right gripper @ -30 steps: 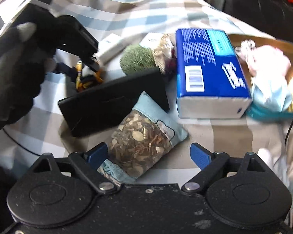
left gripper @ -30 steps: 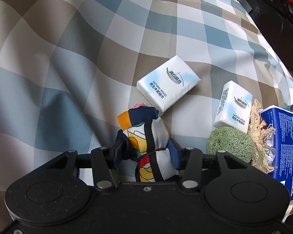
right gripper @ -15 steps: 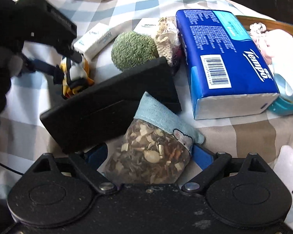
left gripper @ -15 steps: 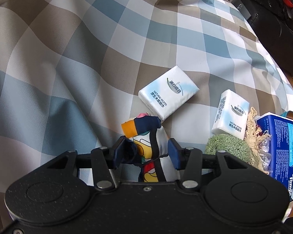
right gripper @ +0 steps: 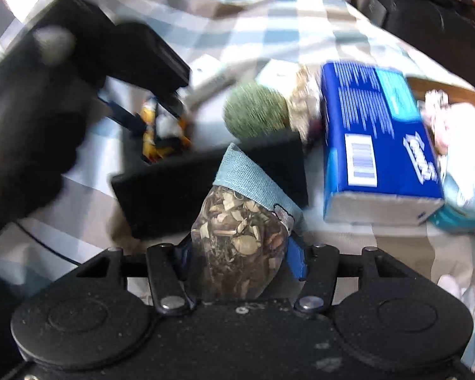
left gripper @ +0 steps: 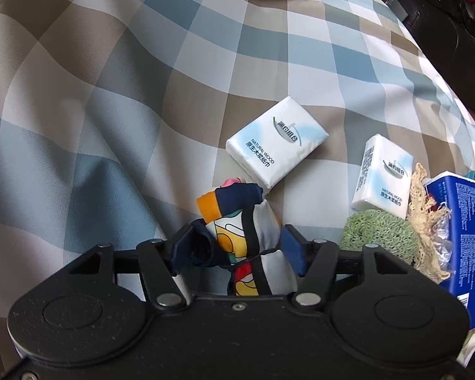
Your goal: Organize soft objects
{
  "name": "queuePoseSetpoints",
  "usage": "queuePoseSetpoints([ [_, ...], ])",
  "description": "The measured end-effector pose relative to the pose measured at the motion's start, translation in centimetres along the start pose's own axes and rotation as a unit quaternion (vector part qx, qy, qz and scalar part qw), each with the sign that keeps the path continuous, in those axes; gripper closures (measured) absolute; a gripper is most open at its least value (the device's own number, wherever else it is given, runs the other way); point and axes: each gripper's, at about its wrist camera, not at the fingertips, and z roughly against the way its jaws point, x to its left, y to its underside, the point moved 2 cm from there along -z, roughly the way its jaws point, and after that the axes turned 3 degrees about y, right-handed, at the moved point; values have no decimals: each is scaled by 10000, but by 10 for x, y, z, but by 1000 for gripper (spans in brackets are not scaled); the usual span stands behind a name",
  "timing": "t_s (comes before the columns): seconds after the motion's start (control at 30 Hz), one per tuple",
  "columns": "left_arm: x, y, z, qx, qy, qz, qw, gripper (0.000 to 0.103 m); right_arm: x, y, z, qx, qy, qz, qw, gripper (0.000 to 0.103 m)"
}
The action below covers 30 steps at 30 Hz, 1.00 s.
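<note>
My left gripper (left gripper: pixel 237 247) is shut on a colourful patterned cloth bundle (left gripper: pixel 250 237), held just above the checked tablecloth (left gripper: pixel 110 95). My right gripper (right gripper: pixel 240 253) is shut on a clear herb sachet with a blue fabric top (right gripper: pixel 240 221), lifted in front of a black block (right gripper: pixel 190 183). The left gripper and the bundle (right gripper: pixel 161 129) also show in the right wrist view, blurred. Two white tissue packs (left gripper: pixel 277 141) (left gripper: pixel 383 174) lie ahead of the left gripper.
A green knitted pad (left gripper: pixel 376 232), a beige lace piece (left gripper: pixel 427 209) and a large blue tissue pack (right gripper: pixel 376 142) lie to the right. Pink and light-blue soft items (right gripper: pixel 459 145) sit in a wooden tray at far right. Dark furniture stands beyond the table.
My right gripper has closed on the herb sachet and raised it off the cloth. My left gripper keeps its hold on the patterned bundle and has shifted slightly.
</note>
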Motion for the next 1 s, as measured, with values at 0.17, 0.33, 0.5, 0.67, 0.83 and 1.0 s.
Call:
queuePoseSetpoints([
  [0.17,-4,4,-10,134,-77,-113,9998,40,-10,-17,43,-549,-296,-40,9980,47],
  [0.33,-7,8,-15,203,-132,-207,9995,46,-43,-39,93,-1243,-206,-237,9917,47],
  [0.5,-7,11,-12,113,-155,-236,9995,53,-98,-57,138,-1837,213,-677,9804,47],
  [0.67,-9,14,-7,-84,-212,-305,9993,57,-157,-68,162,-2178,872,-1036,9665,47],
  [0.83,-7,16,-1,-383,-318,-311,9983,58,-217,-79,165,-2254,1377,-1255,9563,47],
  [1.0,-4,19,9,-696,-440,-342,9960,59,-269,-85,153,-2167,1604,-1410,9526,47],
])
